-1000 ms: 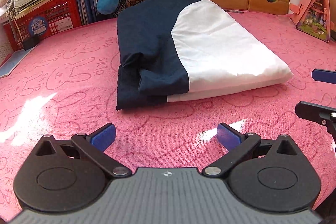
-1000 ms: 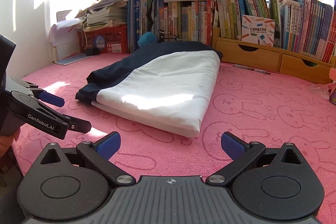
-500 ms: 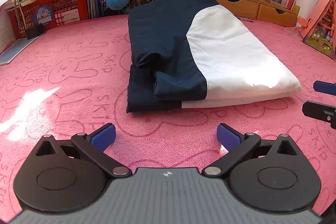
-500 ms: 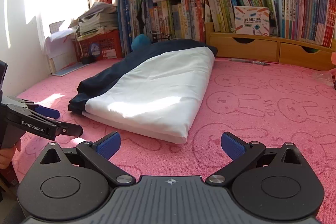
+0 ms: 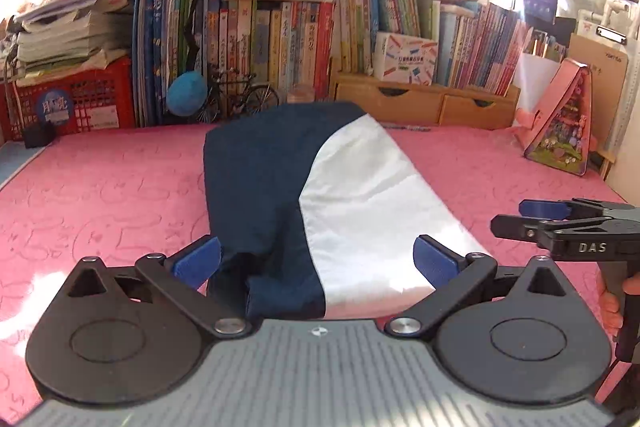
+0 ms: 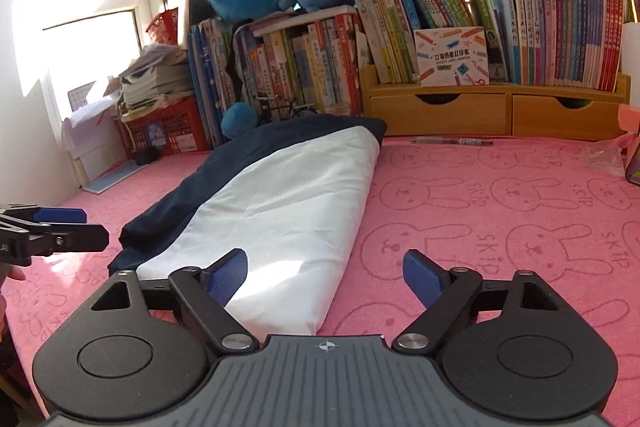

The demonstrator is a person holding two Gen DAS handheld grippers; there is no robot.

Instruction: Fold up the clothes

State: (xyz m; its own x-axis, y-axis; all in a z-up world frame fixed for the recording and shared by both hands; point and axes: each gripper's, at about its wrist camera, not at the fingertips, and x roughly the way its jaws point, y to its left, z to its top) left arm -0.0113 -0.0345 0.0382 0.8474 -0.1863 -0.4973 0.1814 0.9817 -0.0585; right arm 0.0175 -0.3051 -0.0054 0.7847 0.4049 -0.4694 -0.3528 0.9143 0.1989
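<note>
Fingers spread wide on both grippers, gripping nothing. Left gripper [image 5: 316, 261] stands over the near end of the garment [image 5: 320, 195], its blue pads [image 5: 197, 262] flanking the navy part and the inner white part. Right gripper [image 6: 324, 277] sits at the near right corner of the same end; its left pad overlaps the white panel, its right pad is over bare pink cloth.

Garment: navy and white, lying as a long, narrow, layered strip down the middle of the table [image 6: 500, 211], running from the near edge toward the books [image 6: 312, 67] at the far edge. Long sides look already doubled in; whether a further crosswise fold is wanted cannot be settled.

If the near end is to be taken: judge both pinches should bite all layers, at matching depth, near the two corners, and lift level so the strip doesn't skew.

Room: bare pink cloth wide on both sides. Far end crowded: model bicycle [image 5: 240, 95], wooden drawers [image 6: 496, 113], pen [image 6: 452, 141].
</note>
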